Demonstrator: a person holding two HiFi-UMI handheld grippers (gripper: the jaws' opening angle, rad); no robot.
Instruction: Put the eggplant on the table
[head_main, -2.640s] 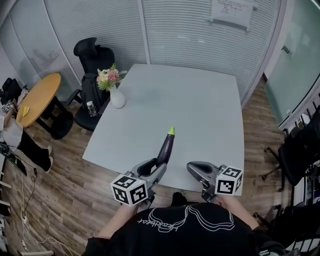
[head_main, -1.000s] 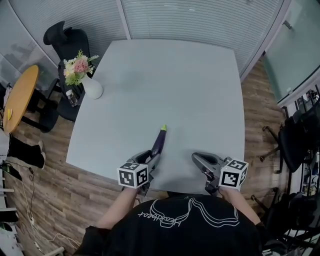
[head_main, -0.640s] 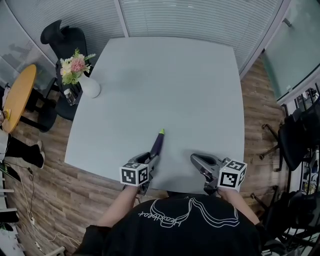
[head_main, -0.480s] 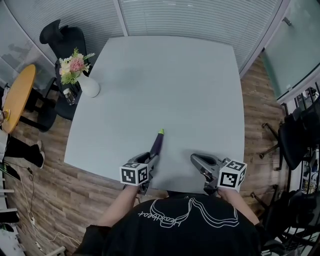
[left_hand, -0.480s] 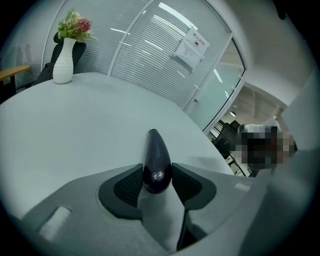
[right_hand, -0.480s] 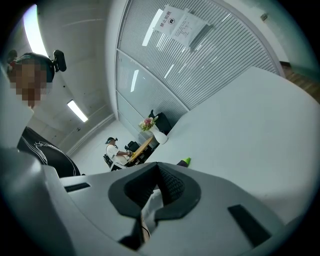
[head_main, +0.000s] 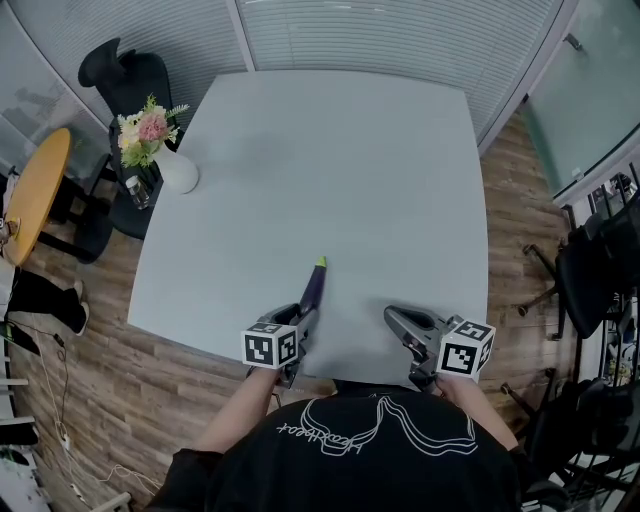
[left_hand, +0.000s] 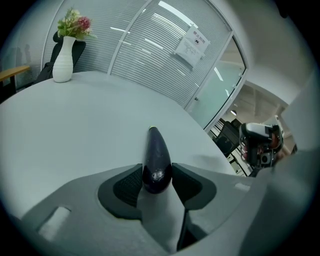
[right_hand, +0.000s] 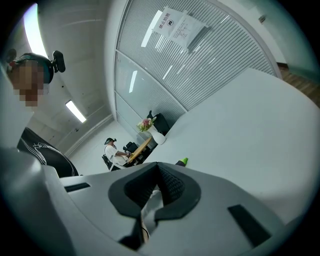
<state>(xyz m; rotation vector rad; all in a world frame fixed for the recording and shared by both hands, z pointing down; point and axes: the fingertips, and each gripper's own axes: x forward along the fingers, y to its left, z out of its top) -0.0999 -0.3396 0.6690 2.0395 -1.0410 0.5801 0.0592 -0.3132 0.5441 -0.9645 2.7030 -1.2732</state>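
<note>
A long dark purple eggplant (head_main: 312, 290) with a green tip points away from me over the near part of the grey table (head_main: 350, 150). My left gripper (head_main: 303, 315) is shut on its thick end. In the left gripper view the eggplant (left_hand: 156, 150) sits squeezed between both dark pads (left_hand: 131, 184) of the left gripper (left_hand: 157, 176), low over the tabletop. Whether it rests on the surface I cannot tell. My right gripper (head_main: 392, 316) hovers at the table's near edge, shut and empty. In the right gripper view, the right gripper (right_hand: 157, 167) has the eggplant's green tip (right_hand: 184, 161) showing just past it.
A white vase of flowers (head_main: 178, 172) stands at the table's far left corner. Beyond it are a black office chair (head_main: 115, 70) and a round wooden table (head_main: 35, 190). A glass partition runs along the far side, and dark chairs (head_main: 600, 290) stand at the right.
My left gripper has come down toward the tabletop with the eggplant still in its grip. The right gripper has stayed where it was.
</note>
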